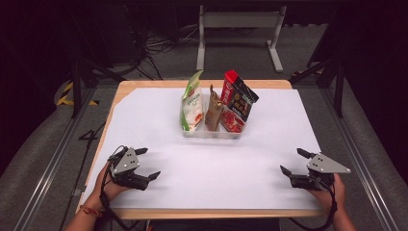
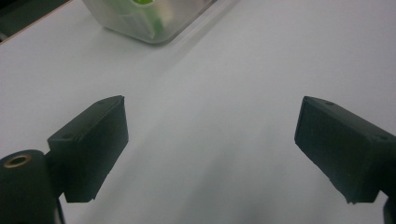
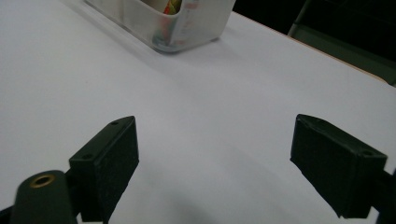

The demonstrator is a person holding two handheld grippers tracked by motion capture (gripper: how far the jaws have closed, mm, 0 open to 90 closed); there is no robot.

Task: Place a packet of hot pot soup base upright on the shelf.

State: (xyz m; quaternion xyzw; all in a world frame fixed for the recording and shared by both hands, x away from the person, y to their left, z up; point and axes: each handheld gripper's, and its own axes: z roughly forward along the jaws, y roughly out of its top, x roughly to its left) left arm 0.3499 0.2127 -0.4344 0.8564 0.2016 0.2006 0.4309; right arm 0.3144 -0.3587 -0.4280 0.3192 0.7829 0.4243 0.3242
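A clear plastic bin (image 1: 211,133) stands at the middle of the table, toward the back. Three snack packs stand upright in it: a green and white bag (image 1: 192,103), a brown pack (image 1: 213,110) and a red and black pack (image 1: 238,100). My left gripper (image 1: 150,163) rests near the front left of the table, open and holding nothing. My right gripper (image 1: 292,162) rests at the front right, open as well. A corner of the bin (image 2: 149,21) lies ahead of the left gripper (image 2: 212,144). Beyond the right gripper (image 3: 215,158), the bin (image 3: 187,28) sits at the top.
A white sheet (image 1: 211,163) covers most of the wooden table (image 1: 139,84). Dark floor, cables and a metal frame (image 1: 238,29) lie beyond the far edge.
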